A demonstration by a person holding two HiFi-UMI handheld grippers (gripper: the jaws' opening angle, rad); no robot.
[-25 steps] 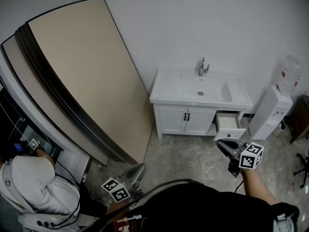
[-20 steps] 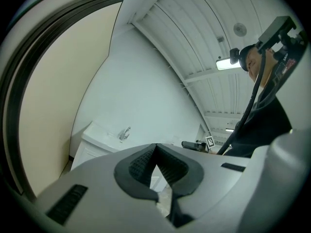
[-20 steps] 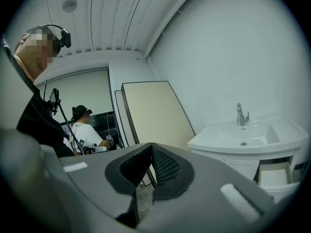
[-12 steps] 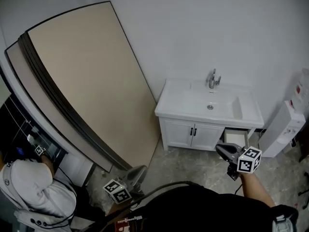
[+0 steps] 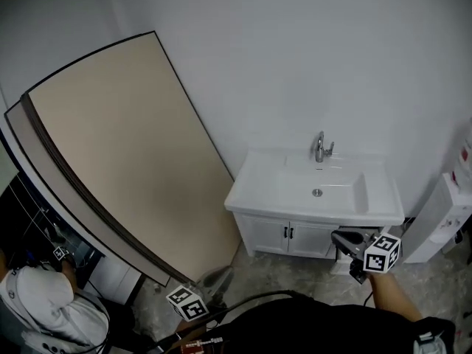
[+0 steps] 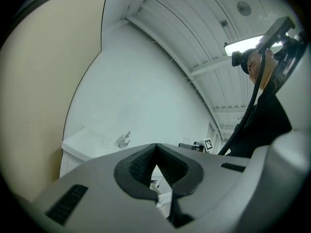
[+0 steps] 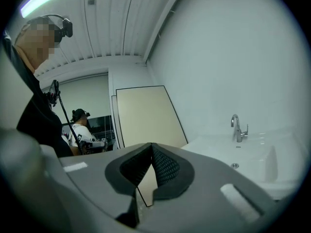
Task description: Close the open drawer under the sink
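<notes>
Facing sink (image 5: 317,190): right tool (image 5: 338,237), jaws together, empty
Left tool (image 5: 223,273): jaws together, empty, near leaning board (image 5: 125,146)

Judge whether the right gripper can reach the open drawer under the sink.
Probably yes: the right gripper, jaws shut, points at the drawer from close by; nothing visible stands between.

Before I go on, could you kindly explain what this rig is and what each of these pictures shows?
No robot here: a person holds a two-jaw tool in each hand. The head view looks down from their head camera: the left gripper low left, the right gripper before a white sink cabinet with a faucet. Its drawer is mostly hidden behind that gripper. Beige boards lean on the wall. The two gripper views look along each tool's jaws; both pairs are shut, holding nothing.
</notes>
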